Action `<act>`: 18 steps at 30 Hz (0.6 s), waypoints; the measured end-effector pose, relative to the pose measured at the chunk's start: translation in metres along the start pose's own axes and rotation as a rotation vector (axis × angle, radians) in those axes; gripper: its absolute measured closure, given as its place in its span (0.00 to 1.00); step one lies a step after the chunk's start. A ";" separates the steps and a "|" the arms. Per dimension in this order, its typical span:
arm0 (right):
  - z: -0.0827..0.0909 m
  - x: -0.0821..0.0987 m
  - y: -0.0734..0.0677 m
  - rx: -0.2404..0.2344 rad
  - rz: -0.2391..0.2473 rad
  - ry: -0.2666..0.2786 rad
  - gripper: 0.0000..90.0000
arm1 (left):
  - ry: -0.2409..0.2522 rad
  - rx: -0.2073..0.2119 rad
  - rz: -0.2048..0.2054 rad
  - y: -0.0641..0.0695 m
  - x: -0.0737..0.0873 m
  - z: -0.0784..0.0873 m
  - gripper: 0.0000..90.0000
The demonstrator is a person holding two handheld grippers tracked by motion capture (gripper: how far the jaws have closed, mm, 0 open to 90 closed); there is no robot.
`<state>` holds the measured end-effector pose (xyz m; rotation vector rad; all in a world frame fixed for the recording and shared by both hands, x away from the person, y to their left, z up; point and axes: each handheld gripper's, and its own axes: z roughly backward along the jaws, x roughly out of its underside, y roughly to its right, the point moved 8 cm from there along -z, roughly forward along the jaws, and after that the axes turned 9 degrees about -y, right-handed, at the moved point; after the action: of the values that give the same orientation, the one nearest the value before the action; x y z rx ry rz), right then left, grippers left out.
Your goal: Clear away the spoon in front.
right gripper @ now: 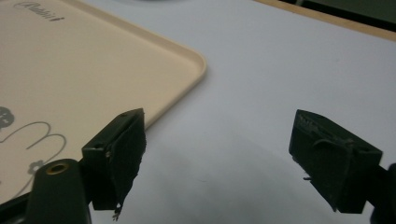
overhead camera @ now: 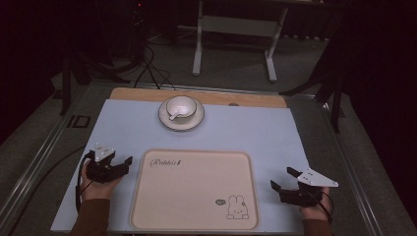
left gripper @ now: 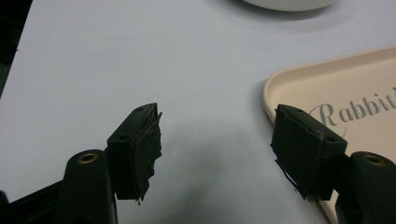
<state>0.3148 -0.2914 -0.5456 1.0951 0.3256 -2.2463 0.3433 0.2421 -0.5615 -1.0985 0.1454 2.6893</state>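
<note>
both grippers, left (overhead camera: 123, 166) & right (overhead camera: 282, 179), wide open, empty, flanking cream tray (overhead camera: 196, 216) w/ rabbit print.

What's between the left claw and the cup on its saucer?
Bare pale blue mat lies between the left claw and the cup in the high view.

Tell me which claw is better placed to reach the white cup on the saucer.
Probably the left claw: the round white cup on its saucer stands left of the table's middle, nearer to it than to the right claw. Both are open and empty.
</note>
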 end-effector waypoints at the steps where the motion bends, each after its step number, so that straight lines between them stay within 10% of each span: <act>1: 0.000 -0.001 -0.002 -0.020 0.001 0.004 0.14 | -0.001 -0.001 0.004 0.000 0.000 0.000 0.36; 18: -0.001 -0.003 -0.001 0.025 0.014 0.013 0.12 | -0.009 0.031 -0.018 0.008 -0.002 -0.005 0.35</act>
<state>0.3167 -0.2890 -0.5437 1.1221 0.2952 -2.2368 0.3455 0.2336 -0.5637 -1.0736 0.1747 2.6665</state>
